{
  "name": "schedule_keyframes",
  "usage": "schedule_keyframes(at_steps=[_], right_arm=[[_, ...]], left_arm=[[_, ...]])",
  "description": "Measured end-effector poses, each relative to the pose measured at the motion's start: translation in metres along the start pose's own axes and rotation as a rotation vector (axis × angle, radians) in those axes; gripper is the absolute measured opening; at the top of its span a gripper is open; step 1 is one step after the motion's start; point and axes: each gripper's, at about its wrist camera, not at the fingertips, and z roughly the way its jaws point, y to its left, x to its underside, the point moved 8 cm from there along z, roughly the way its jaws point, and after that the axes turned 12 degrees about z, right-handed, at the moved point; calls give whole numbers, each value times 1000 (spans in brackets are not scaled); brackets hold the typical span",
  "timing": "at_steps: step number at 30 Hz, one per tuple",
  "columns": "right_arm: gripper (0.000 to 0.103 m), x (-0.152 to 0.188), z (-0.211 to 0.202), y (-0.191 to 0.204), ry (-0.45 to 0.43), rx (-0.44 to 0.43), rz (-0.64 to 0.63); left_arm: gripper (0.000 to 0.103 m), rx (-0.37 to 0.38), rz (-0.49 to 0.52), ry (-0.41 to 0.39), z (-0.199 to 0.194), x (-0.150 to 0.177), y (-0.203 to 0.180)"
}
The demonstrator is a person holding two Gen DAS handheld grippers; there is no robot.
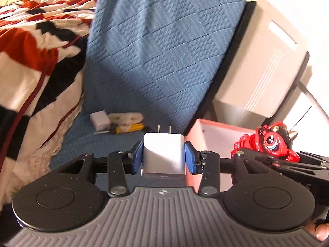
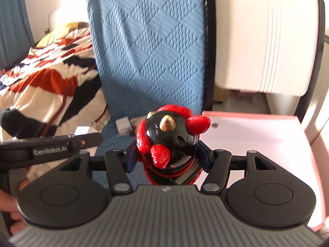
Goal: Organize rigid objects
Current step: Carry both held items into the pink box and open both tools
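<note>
Home bedroom, patterned quilt [image 1: 30, 47] on a bed, blue quilted cover [image 1: 160, 47], pillow [image 2: 67, 25]

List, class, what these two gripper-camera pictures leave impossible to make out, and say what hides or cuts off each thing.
- Pink box floor, left wrist view: hidden behind its own wall and the right gripper.
- Red and black toy face, right wrist view: turned away; base hidden by the gripper body.
- White charger underside, left wrist view: cut off behind the gripper body.
- Small items on the blue cushion: too small and blurred to identify.
</note>
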Motion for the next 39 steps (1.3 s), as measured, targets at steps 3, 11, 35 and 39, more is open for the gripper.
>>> schedule_keyframes(at_steps=[3,11,35,39], right_arm=[[62,-16,-11,-7,-27,6,11],[62,-46,-30,-35,-74,31,27],[62,28,24,-196,125,185,161],[62,53,44,-214,183,203,189]], left_arm=[[48,20,16,-18,-2,-18,-19],[48,44,72,-43,-1,-49,-69],[48,131,211,195,128,35,-193],[48,133,229,243,151,50,-199]])
